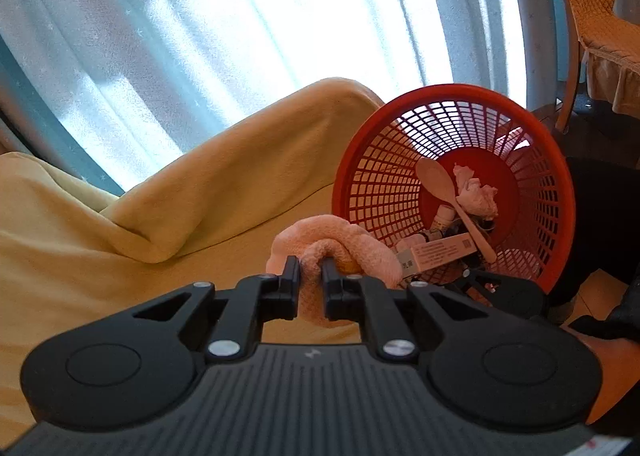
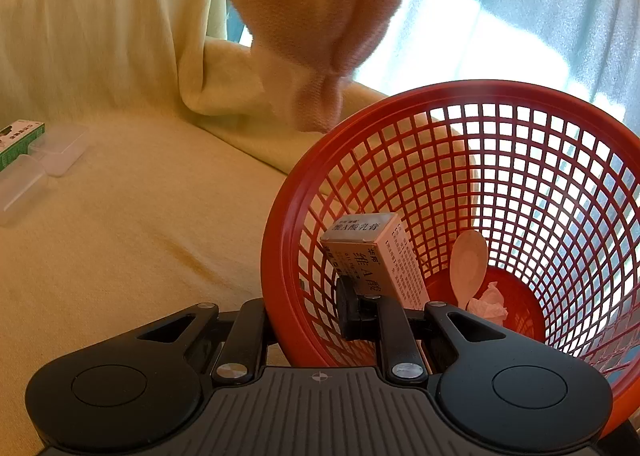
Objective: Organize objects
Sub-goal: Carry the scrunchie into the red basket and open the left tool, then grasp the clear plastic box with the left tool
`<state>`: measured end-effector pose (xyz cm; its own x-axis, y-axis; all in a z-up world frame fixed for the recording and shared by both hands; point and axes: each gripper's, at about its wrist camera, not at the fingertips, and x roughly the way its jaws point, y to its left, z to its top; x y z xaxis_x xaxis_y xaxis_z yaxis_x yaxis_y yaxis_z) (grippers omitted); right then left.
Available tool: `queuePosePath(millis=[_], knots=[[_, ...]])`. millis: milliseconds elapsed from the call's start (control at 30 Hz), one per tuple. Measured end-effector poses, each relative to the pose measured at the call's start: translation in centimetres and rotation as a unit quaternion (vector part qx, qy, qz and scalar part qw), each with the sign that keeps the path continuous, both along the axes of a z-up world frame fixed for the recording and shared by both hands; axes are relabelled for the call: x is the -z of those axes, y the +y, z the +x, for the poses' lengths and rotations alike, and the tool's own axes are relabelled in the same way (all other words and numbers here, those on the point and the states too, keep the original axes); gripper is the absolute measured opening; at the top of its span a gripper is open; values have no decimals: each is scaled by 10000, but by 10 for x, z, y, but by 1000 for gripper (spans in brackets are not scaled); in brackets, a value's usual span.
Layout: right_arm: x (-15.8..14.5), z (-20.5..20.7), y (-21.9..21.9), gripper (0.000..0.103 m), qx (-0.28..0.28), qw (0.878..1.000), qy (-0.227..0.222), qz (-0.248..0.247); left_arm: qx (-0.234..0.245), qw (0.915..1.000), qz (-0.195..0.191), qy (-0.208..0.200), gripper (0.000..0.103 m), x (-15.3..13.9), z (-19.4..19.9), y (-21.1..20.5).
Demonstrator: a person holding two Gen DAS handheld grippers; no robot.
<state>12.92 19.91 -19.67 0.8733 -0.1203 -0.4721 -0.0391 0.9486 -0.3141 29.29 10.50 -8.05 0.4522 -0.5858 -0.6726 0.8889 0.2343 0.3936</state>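
Note:
My left gripper [image 1: 311, 268] is shut on a pink towel [image 1: 352, 252], which hangs bunched above the yellow bed cover; the towel also shows in the right wrist view [image 2: 316, 27], held up to the left of the basket. My right gripper [image 2: 312, 316] is shut on the near rim of a red mesh basket [image 2: 460, 95], tilting it toward the towel. The basket [image 1: 400, 127] holds a wooden spoon [image 2: 468, 264], a medicine box [image 2: 372, 252], crumpled tissue [image 2: 490, 304] and small bottles [image 1: 442, 217].
A yellow blanket [image 2: 120, 215] covers the bed and rises in folds at the back. A green box [image 2: 20, 141] and clear plastic cases [image 2: 56, 151] lie at the far left. Curtains [image 1: 240, 15] hang behind. A chair [image 1: 592, 23] stands at the right.

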Motion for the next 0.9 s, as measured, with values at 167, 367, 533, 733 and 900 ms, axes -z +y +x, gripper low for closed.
queuePosePath(millis=[167, 367, 533, 733, 900], knots=[[0, 0, 0, 14, -1, 10000, 2, -4, 323, 9990, -219, 214, 8, 0, -7, -17], [0, 0, 0, 14, -9, 10000, 13, -11, 506, 9949, -649, 589, 24, 7, -5, -43], [-1, -1, -2, 14, 10, 10000, 3, 22, 111, 9950, -832, 544, 27, 0, 12, -24], [0, -2, -2, 14, 1, 10000, 2, 5, -1188, 9876, -934, 433, 33, 1, 54, 41], [-1, -1, -2, 14, 3, 10000, 1, 28, -2601, 9593, -1020, 417, 40, 8, 98, 115]])
